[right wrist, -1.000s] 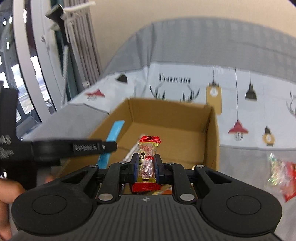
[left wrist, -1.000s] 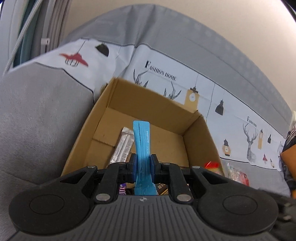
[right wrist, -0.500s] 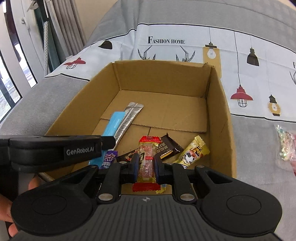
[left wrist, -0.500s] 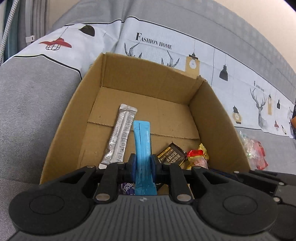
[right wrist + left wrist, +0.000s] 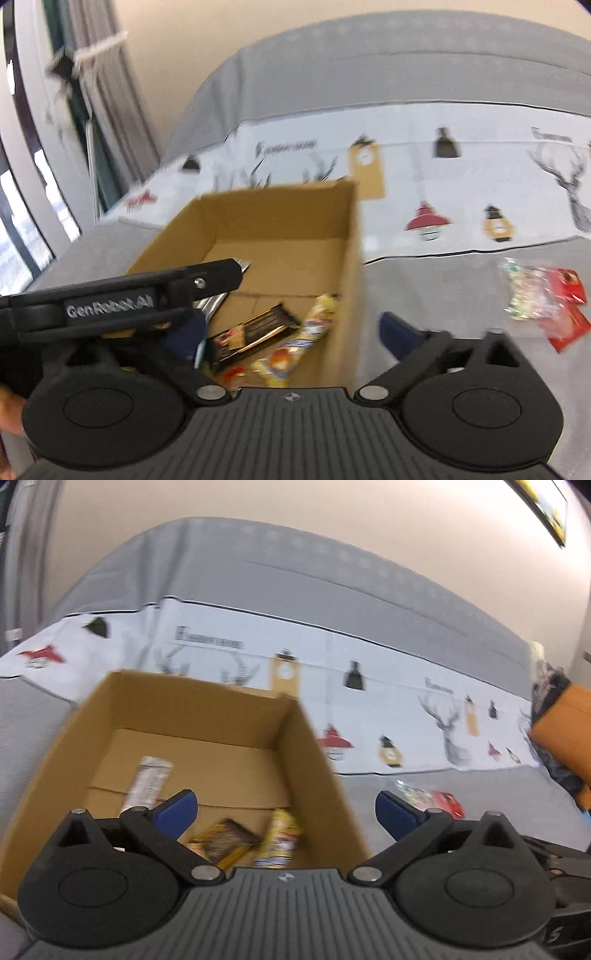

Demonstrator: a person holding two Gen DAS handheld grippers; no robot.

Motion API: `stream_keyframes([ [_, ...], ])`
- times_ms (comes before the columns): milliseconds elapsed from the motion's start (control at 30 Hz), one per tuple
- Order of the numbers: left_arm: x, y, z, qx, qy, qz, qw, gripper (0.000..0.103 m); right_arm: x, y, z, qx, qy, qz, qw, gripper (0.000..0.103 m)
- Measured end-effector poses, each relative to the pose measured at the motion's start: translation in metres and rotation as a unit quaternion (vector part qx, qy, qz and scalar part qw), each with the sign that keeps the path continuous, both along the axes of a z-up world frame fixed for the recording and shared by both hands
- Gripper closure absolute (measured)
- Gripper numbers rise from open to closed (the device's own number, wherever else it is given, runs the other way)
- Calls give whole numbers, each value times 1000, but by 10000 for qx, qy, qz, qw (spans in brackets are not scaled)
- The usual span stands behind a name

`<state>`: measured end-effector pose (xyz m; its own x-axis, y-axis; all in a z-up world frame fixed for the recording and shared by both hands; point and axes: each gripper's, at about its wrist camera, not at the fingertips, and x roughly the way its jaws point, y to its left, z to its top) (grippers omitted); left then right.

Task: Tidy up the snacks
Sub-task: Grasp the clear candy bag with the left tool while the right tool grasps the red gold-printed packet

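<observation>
Both the left gripper (image 5: 284,810) and right gripper (image 5: 291,332) now gape empty, their snacks dropped into the cardboard box (image 5: 306,746).

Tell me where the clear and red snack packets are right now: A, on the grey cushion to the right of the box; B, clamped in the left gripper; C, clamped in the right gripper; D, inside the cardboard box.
A: the clear and red snack packets lie on the grey cushion outside the cardboard box, and both the right gripper and the left gripper are open and empty.
</observation>
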<state>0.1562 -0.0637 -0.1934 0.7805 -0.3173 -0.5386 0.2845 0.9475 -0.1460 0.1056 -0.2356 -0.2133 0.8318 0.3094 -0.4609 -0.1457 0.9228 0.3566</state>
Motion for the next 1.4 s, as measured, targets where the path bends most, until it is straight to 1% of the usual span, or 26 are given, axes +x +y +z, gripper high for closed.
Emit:
stream_keyframes([
  [100,-3,-31,-5,0,136,-312,9994,0,-23,-41,-11,-12,-101,-589,9982,0],
  [167,-6,-53,-10,-34,215,-612,9979,0,-32,-69,-21,36,-68,-795,9968,0],
  [267,-10,-95,-14,188,22,-746,9970,0,-43,-115,-37,125,41,-1162,9931,1],
  [367,0,-136,-21,304,46,-1014,9944,0,-40,-156,-48,99,169,-1420,9897,6],
  [467,17,-177,-36,435,92,-1277,9908,0,-33,-194,-56,-16,204,-1500,9885,12],
  [533,34,-204,-52,461,287,-1385,9889,0,-22,-214,-62,-145,214,-1470,9888,16],
  [600,52,-223,-73,467,539,-1396,9876,1,-10,-231,-69,-123,283,-1398,9897,19],
  [667,71,-241,-96,511,748,-1460,9851,7,0,-246,-80,-66,331,-1267,9914,24],
  [700,79,-247,-107,584,845,-1480,9836,8,5,-251,-85,-83,360,-1204,9920,25],
  [767,96,-253,-125,718,1000,-1408,9824,8,17,-260,-100,-44,598,-1082,9923,33],
  [833,114,-255,-143,693,1257,-1227,9820,8,27,-265,-110,74,750,-1010,9920,51],
  [867,121,-252,-150,573,1436,-1173,9810,10,34,-268,-114,137,806,-976,9919,56],
  [933,131,-244,-168,165,1803,-1088,9774,14,45,-269,-122,244,878,-1036,9904,65],
  [967,132,-242,-174,76,1827,-1053,9775,14,51,-267,-126,290,926,-1052,9897,66],
  [1000,131,-243,-174,103,1665,-1083,9800,14,58,-265,-129,328,975,-1007,9896,69],
  [1033,130,-246,-174,249,1591,-1158,9801,17,63,-260,-132,301,1020,-952,9898,74],
  [1067,130,-249,-173,412,1530,-1214,9799,24,70,-254,-135,181,1086,-902,9898,79],
  [1100,129,-252,-173,564,1438,-1307,9793,31,77,-247,-139,51,1188,-841,9893,89],
  [1133,129,-253,-172,603,1405,-1391,9784,47,83,-242,-142,-27,1291,-800,9884,97],
  [1167,130,-252,-171,600,1405,-1422,9780,58,88,-239,-146,-66,1391,-809,9869,99],
  [1200,131,-248,-170,588,1418,-1344,9790,64,92,-239,-149,0,1473,-830,9856,100],
  [1233,134,-243,-169,526,1466,-1242,9800,77,94,-239,-150,77,1485,-896,9848,100],
  [1267,136,-239,-168,429,1557,-1163,9800,85,95,-240,-150,205,1454,-897,9851,100],
  [1300,141,-233,-167,282,1705,-1035,9795,87,97,-240,-149,391,1388,-805,9863,100],
  [1333,144,-226,-164,161,1821,-870,9793,94,98,-238,-148,470,1333,-734,9872,100],
  [1400,146,-217,-157,105,1879,-663,9799,95,101,-227,-145,275,1313,-588,9892,100],
])
